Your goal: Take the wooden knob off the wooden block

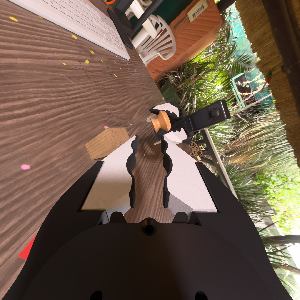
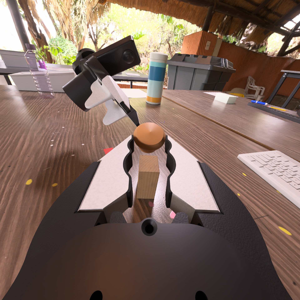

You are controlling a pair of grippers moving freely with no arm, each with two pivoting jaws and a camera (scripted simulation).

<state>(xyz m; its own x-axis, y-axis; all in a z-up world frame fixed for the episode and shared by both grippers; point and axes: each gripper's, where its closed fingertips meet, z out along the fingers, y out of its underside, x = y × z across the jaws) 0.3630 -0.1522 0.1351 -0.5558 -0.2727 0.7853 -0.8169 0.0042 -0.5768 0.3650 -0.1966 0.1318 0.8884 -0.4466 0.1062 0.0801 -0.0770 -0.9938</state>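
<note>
My right gripper (image 2: 149,140) is shut on the orange-brown wooden knob (image 2: 148,134), gripping its wide head at the fingertips. The knob is held in the air, clear of the light wooden block (image 2: 147,177), which stands on the brown table below and between my fingers. In the left wrist view the knob (image 1: 160,121) sits in the right gripper (image 1: 164,124), apart from the block (image 1: 107,142). My left gripper (image 1: 149,139) is open and empty, its tips beside the block. It also shows in the right wrist view (image 2: 113,100), tilted down just behind the knob.
A white keyboard (image 2: 272,168) lies to the right; it also shows in the left wrist view (image 1: 78,21). A striped tumbler (image 2: 155,78), a clear bottle (image 2: 40,76), a white tray (image 2: 24,81) and a grey bin (image 2: 199,73) stand farther back. The table edge (image 1: 155,81) runs close by.
</note>
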